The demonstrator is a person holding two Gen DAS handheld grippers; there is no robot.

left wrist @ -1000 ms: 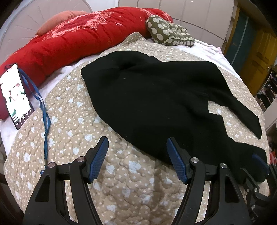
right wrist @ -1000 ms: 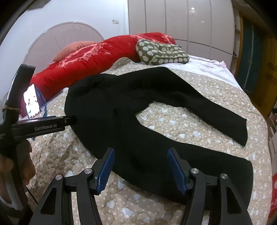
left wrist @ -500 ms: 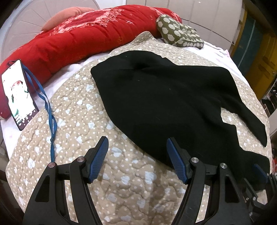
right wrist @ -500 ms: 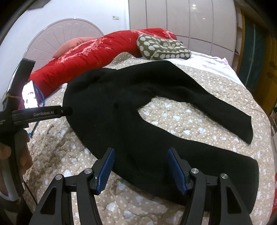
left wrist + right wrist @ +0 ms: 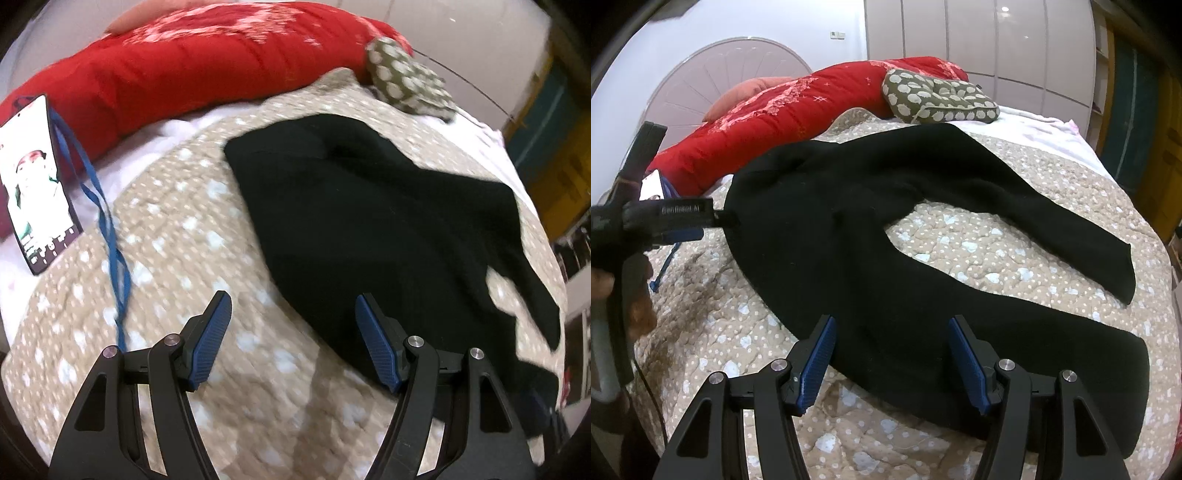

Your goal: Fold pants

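Black pants (image 5: 857, 251) lie spread flat on a beige dotted quilt (image 5: 979, 243), waistband toward the red bedding, both legs splayed apart to the right. In the left wrist view the pants (image 5: 369, 221) fill the middle and right. My left gripper (image 5: 293, 325) hovers open above the quilt at the near edge of the waist part, its right finger over black cloth. My right gripper (image 5: 890, 347) is open above the near leg, with nothing between its blue pads. The left gripper's body (image 5: 665, 218) shows at the left of the right wrist view, held by a hand.
A red duvet (image 5: 177, 70) and a green dotted cushion (image 5: 938, 98) lie along the far side. A phone (image 5: 33, 184) with a blue lanyard (image 5: 107, 236) rests at the left. White sheet (image 5: 1034, 125) and wardrobe doors lie beyond. The bed's edge drops off at right.
The left gripper has moved forward and left toward the waistband, so phone and red duvet loom larger. The right gripper has drawn closer over the near leg. Both stay open.
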